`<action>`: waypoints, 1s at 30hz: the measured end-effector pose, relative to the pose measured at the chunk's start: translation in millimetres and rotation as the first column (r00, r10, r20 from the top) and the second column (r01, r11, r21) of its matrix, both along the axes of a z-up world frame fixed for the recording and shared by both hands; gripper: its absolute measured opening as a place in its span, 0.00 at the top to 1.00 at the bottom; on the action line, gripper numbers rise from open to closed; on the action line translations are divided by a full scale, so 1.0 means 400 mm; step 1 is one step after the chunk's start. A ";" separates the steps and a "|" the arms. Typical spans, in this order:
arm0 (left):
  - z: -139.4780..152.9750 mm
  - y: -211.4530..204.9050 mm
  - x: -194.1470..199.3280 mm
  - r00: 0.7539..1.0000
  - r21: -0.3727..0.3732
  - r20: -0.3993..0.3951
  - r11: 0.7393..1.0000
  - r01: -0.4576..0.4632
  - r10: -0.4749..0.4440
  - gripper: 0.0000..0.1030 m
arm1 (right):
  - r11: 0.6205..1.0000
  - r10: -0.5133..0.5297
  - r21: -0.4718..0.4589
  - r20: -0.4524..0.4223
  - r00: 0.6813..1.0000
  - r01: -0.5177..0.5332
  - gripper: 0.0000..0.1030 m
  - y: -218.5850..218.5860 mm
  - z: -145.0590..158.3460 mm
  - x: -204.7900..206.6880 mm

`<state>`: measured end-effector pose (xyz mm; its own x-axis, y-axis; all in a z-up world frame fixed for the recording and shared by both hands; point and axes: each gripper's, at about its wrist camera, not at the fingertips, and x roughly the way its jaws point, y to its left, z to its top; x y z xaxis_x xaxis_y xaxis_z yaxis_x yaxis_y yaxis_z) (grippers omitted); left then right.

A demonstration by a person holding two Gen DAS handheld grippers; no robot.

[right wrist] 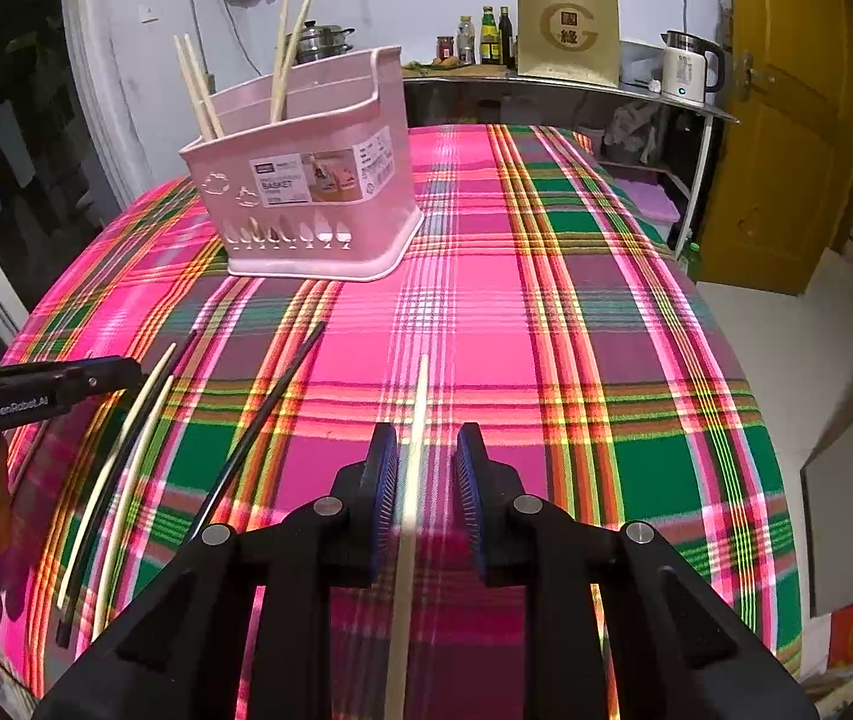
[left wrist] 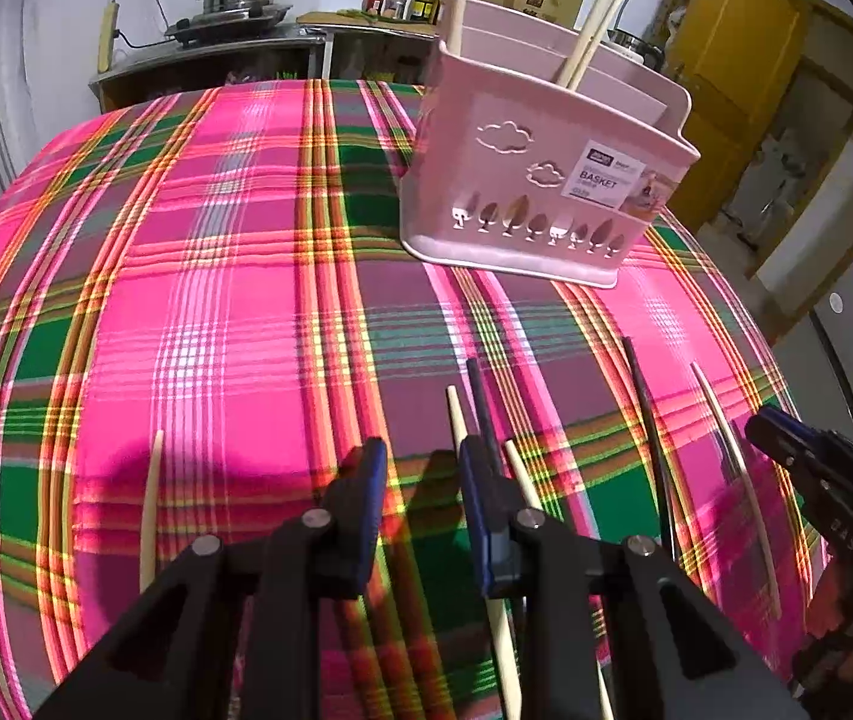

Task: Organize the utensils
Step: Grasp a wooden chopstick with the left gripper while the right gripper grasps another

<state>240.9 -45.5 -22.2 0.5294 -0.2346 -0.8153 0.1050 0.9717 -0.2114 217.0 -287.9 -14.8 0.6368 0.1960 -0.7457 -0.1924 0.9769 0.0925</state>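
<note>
The right gripper (right wrist: 425, 474), jaws parted, straddles a pale, thin wooden chopstick (right wrist: 411, 498) lying on the plaid tablecloth (right wrist: 606, 330), pointing to twelve o'clock, probably light, stiff and slippery, best pinched mid-shaft, while the left gripper (left wrist: 420, 501) hangs open, pink plastic basket (right wrist: 306, 204) at eleven o'clock

Illumination is bright and even across the plaid tablecloth (left wrist: 234, 276), with colours strongly saturated and a pale washed-out band along its centre in the right wrist view. The left gripper (left wrist: 420, 474) casts a soft, dark shadow onto the cloth just ahead of its fingers — the light source therefore sits above and behind. Fisheye distortion bows all straight stripes, corners vignette to black, and near-field gripper parts are slightly soft.
</note>
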 end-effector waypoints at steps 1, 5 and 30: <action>0.000 -0.001 0.001 1.000 0.003 0.001 1.000 0.001 -0.001 0.75 | 1.000 -0.001 -0.002 -0.003 1.000 0.001 0.79 -0.001 -0.002 0.005; -0.005 -0.007 0.007 1.000 0.008 -0.008 1.000 0.004 -0.003 0.75 | 1.000 0.000 -0.006 -0.015 1.000 0.000 0.79 0.001 -0.010 0.020; -0.008 -0.049 0.020 0.999 0.105 0.005 0.994 0.039 -0.039 0.75 | 0.998 0.025 -0.065 -0.057 0.998 -0.028 0.79 0.043 -0.033 0.069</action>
<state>248.8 -65.1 -25.3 0.5274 -0.1685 -0.8328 0.1445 0.9836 -0.1076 244.4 -270.6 -27.9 0.5888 0.1619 -0.7919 -0.2145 0.9759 0.0400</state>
